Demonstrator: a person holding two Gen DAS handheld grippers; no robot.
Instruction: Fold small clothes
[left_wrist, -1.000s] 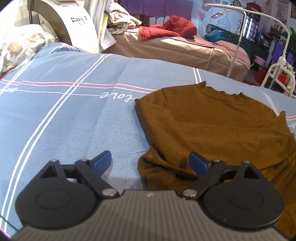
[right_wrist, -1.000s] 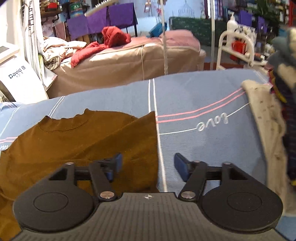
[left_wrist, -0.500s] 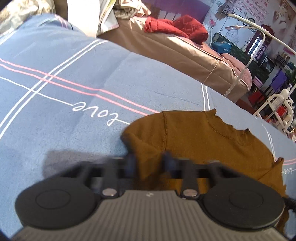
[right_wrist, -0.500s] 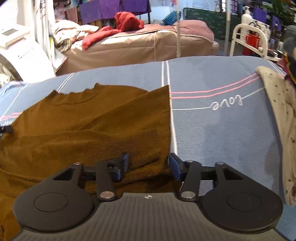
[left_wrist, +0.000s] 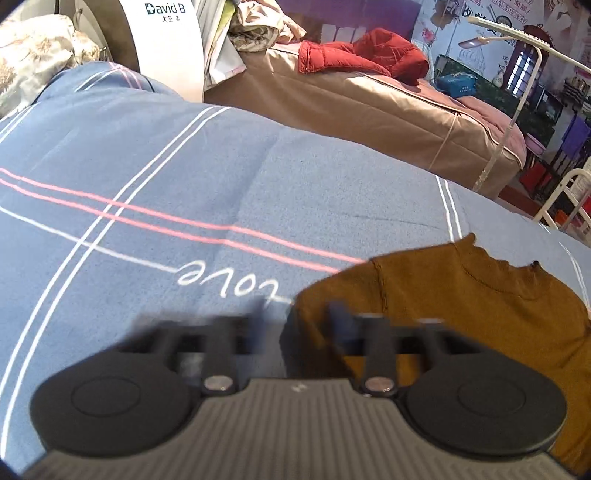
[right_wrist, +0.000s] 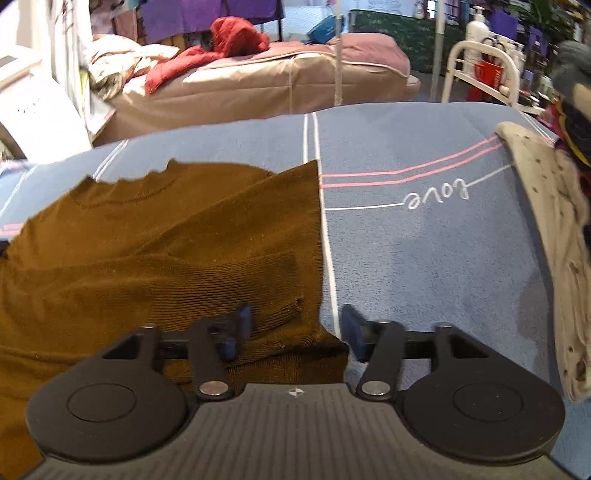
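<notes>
A small brown knit sweater (left_wrist: 461, 295) lies flat on the blue bedspread (left_wrist: 184, 184), neck away from me, sleeves folded in; it also shows in the right wrist view (right_wrist: 166, 240). My left gripper (left_wrist: 299, 317) is blurred by motion, its jaws a moderate gap apart around the sweater's left edge. My right gripper (right_wrist: 295, 325) is open, its jaws astride the sweater's lower right corner, with a ribbed cuff between them.
A beige dotted garment (right_wrist: 546, 229) and a dark clothes pile (right_wrist: 576, 110) lie at the bedspread's right edge. A tan-covered bed (left_wrist: 369, 107) with a red jacket (left_wrist: 369, 55) stands behind. A white machine (left_wrist: 166, 40) stands at back left.
My left gripper narrowed from wide open and moved forward along the sweater's left edge, then tilted up. My right gripper slid left onto the sweater's right corner and opened a little wider.
</notes>
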